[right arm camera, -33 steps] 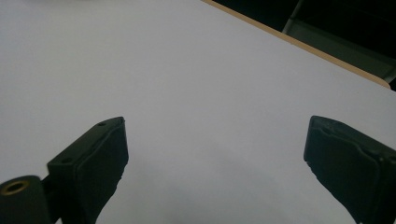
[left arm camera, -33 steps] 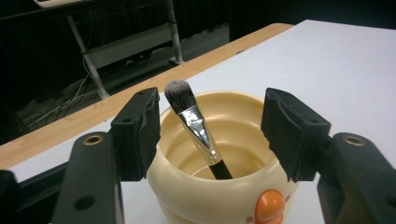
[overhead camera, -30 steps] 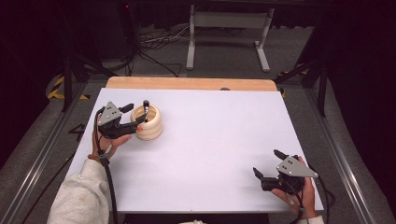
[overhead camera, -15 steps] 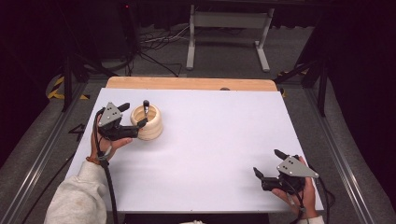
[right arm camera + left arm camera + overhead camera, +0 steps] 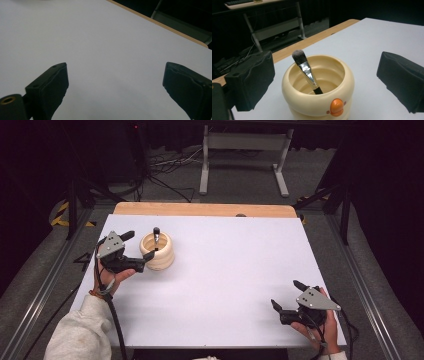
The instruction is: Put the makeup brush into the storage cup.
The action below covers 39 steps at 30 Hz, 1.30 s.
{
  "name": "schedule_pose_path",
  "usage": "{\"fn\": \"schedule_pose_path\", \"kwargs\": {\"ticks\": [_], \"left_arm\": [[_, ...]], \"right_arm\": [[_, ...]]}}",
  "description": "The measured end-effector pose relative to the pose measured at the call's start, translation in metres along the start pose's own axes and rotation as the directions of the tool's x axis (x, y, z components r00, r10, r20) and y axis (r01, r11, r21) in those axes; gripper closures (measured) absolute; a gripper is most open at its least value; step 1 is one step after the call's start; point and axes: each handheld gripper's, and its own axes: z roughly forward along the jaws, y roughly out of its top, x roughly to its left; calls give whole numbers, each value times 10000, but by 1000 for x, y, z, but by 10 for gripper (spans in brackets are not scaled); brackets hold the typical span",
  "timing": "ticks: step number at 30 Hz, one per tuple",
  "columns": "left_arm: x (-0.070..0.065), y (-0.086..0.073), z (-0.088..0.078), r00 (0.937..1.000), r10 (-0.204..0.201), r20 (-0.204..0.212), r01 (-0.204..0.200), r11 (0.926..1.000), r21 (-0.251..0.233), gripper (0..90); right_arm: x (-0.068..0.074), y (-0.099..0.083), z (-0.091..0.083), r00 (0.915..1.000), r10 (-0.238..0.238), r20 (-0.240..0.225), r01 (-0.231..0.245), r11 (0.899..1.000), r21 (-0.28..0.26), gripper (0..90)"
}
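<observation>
A dark recording lab: a white-topped wooden table (image 5: 215,290), black floor cables (image 5: 165,180), a grey metal stand (image 5: 242,157), aluminium rails (image 5: 45,275).

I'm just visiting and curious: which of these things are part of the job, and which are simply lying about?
In the job:
- cream pot, standing between the open pads of the left claw, which have just been opening
- makeup brush, leaning inside it

Just about:
- right claw, open, idle over bare white table
- metal stand and cables on the floor behind

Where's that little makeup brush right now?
The brush stands bristles-up inside the cream cup, leaning on its rim. In the high view the cup sits at the table's far left, right by the left gripper, whose jaws have just been opening.
</observation>
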Motion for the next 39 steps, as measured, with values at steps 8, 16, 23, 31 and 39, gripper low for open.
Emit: {"fn": "schedule_pose_path", "kwargs": {"ticks": [8, 16, 23, 31, 39], "left_arm": [[-5, -2, -4, 9993, 356, 91, -356, 9994, -1, 27], [-6, -2, -12, 9987, 428, 263, -427, 9991, -37, 24], [-12, -5, -17, 9969, 785, 61, -785, 9969, 92, 33], [-17, -5, -24, 9958, 901, 137, -902, 9959, 37, 45], [-22, -7, -29, 9957, 893, 246, -894, 9960, 27, 49]], "right_arm": [[0, 0, 0, 10000, -11, -24, 11, 10000, 6, 73], [1, 0, 0, 10000, -4, -14, 4, 10000, 11, 74], [1, 0, 0, 10000, -30, -5, 30, 10000, 12, 74], [1, 0, 0, 10000, -23, 5, 23, 10000, 15, 74], [0, 0, 0, 10000, -7, 14, 7, 10000, 10, 74]]}}
